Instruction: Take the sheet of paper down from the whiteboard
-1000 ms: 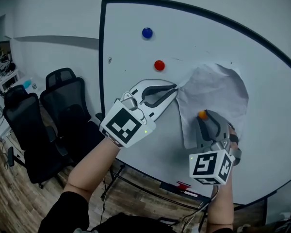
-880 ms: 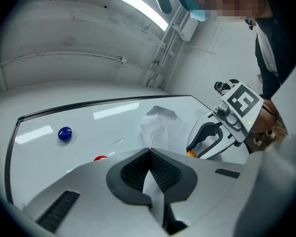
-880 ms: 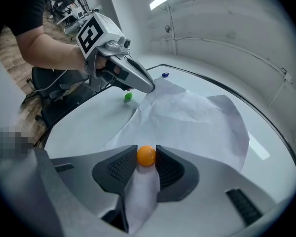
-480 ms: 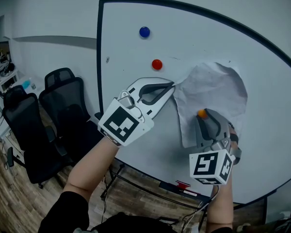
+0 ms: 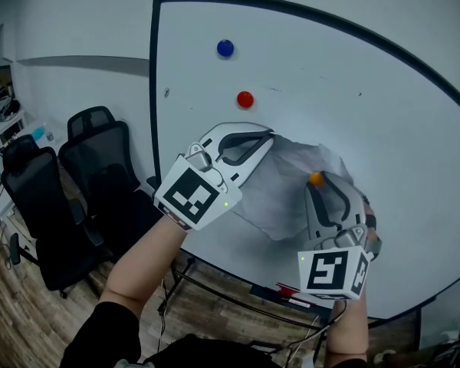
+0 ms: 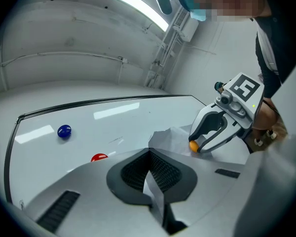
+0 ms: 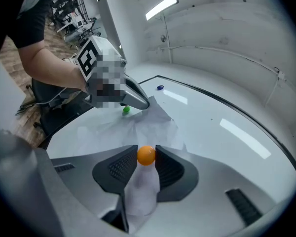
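White paper [image 5: 280, 194] sags crumpled between the two grippers, just in front of the whiteboard [image 5: 383, 121], its long axis running from the left gripper [image 5: 268, 138] down to the right gripper [image 5: 320, 182]. The left jaws are clenched on the sheet's upper corner; the right jaws clasp an orange magnet [image 7: 146, 155] with paper beneath it. Pulling both away from the board should likely free it
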Demonstrator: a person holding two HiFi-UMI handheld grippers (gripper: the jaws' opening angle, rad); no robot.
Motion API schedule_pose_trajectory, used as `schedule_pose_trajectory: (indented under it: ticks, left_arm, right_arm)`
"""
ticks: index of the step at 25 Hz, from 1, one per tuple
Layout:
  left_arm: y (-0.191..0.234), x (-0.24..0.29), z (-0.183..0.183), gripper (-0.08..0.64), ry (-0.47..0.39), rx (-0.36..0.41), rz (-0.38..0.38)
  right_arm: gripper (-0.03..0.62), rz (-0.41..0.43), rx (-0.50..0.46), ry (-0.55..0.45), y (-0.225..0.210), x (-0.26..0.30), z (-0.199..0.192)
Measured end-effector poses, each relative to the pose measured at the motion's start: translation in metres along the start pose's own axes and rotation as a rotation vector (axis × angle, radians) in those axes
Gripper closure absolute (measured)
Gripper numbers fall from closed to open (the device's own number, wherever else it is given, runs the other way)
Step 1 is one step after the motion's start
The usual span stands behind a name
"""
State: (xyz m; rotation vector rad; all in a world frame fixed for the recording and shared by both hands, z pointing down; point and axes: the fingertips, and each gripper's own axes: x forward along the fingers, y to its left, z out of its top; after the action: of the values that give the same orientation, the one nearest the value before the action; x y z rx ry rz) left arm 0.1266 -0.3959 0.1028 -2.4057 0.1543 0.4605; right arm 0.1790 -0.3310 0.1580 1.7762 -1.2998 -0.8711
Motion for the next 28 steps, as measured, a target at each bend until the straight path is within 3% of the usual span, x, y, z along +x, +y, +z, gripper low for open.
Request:
schedule_pose_trajectory:
  ticks: [11, 28]
  left_arm:
    - [-0.011, -0.002, -0.011, 0.551, 0.042, -0.002, -0.013]
    - [-0.006, -0.042, -0.023, 0.551, 0.084, -0.021, 0.046]
  right_arm:
    - [0.471, -0.046, -0.014, -0.073, -0.018, -0.034, 0.029]
    - [0.471, -0.066, 0.039, -0.063, -0.035, -0.038, 0.010]
